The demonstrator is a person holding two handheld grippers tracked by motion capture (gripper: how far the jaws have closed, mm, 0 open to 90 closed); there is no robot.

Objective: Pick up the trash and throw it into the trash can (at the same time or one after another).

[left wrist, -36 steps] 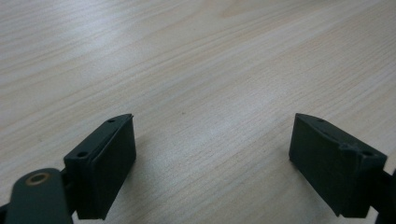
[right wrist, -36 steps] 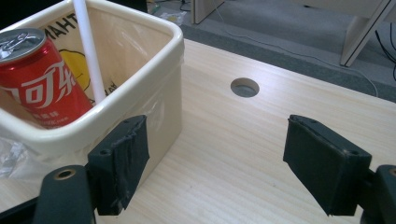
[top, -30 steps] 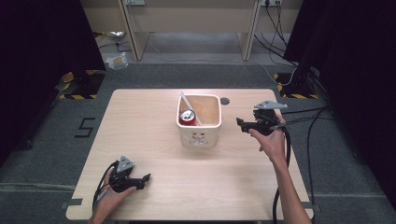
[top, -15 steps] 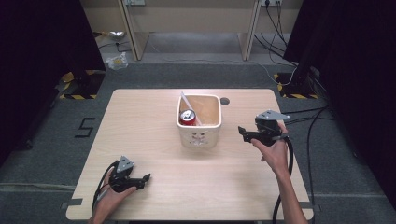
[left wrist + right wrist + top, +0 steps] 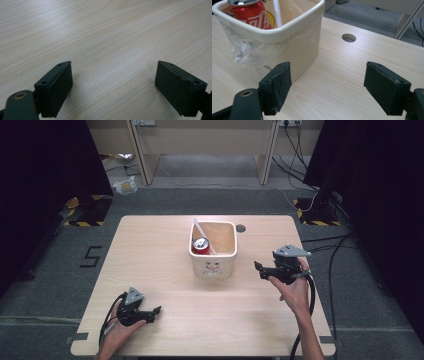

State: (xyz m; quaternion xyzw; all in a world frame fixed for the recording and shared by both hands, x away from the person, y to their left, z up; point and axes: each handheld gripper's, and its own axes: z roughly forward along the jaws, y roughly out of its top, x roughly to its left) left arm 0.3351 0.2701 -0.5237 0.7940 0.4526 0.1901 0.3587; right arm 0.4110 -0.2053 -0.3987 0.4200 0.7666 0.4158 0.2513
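From the high view, my right gripper (image 5: 263, 270) hangs unclenched and empty just beside the cream bin (image 5: 213, 267), which stands mid-table with a red can (image 5: 200, 245) and a white straw (image 5: 204, 236) inside. My left gripper (image 5: 150, 312) rests far off near the table's (image 5: 150, 250) front edge.

In the left gripper view my jaws stand wide apart over bare wood, holding nothing.

In the right gripper view the bin's rim (image 5: 287, 32) and its loose plastic liner (image 5: 244, 53) sit close. If I swing in carelessly, I judge a jaw could snag the liner or shove the bin and tip the can.
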